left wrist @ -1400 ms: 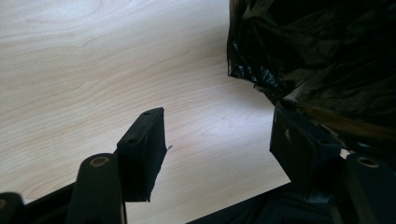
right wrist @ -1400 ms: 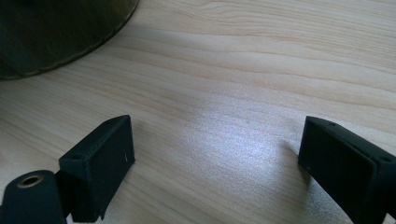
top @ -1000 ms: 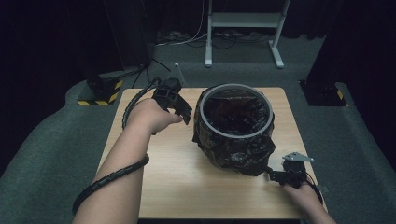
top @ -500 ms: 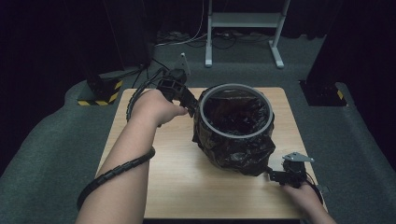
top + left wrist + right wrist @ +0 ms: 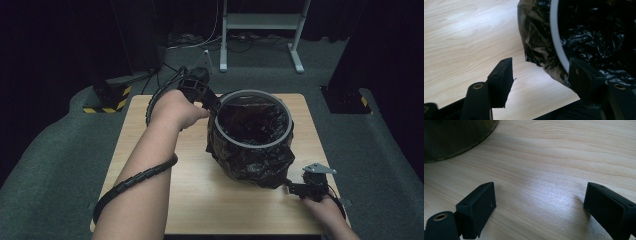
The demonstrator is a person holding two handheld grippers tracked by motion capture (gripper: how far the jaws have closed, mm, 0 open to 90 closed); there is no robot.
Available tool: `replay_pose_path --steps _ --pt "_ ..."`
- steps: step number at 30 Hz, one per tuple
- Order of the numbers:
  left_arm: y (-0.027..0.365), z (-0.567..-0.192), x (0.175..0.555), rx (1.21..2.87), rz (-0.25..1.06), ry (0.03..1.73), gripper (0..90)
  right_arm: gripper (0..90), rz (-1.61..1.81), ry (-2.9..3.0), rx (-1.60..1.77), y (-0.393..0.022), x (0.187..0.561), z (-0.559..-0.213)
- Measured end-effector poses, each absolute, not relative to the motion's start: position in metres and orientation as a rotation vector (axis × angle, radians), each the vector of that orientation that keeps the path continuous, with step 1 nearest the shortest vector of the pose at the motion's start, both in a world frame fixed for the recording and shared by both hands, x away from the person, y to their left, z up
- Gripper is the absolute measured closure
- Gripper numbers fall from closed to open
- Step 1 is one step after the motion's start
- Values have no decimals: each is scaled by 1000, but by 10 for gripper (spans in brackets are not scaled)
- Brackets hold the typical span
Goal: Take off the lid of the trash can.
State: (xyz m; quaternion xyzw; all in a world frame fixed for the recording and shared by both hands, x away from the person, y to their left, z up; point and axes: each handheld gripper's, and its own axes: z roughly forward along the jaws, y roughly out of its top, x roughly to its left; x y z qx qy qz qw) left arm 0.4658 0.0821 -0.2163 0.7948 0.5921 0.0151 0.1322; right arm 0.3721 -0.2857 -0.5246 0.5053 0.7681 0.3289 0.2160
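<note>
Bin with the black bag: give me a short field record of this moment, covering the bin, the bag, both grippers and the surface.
bin: round, grey-rimmed bin, upright on the table
bag: black bag lines the bin, folded over the rim, crumpled down the outside
left gripper: left gripper at the bin's left rim, jaws apart, one jaw by the rim, pads not pressing the bag
right gripper: right gripper open over bare wood near the bin's base

It looks like a recording studio or lab: black curtains (image 5: 60, 40) surround a small wooden table (image 5: 150, 165) on grey carpet (image 5: 50, 165), with a metal stand (image 5: 260, 22) behind.
</note>
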Motion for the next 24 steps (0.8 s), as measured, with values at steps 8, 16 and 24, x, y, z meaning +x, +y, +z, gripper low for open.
replay_pose_path --steps 8,16,24 --pt "69 -219 472 2284 64 1708 459 101 913 2132 1399 -286 372 -524" --pt "57 -223 477 2303 122 1676 559 101 911 2133 1395 -286 372 -525" --pt "53 -229 481 2347 143 1680 676 102 911 2133 1396 -286 372 -525"
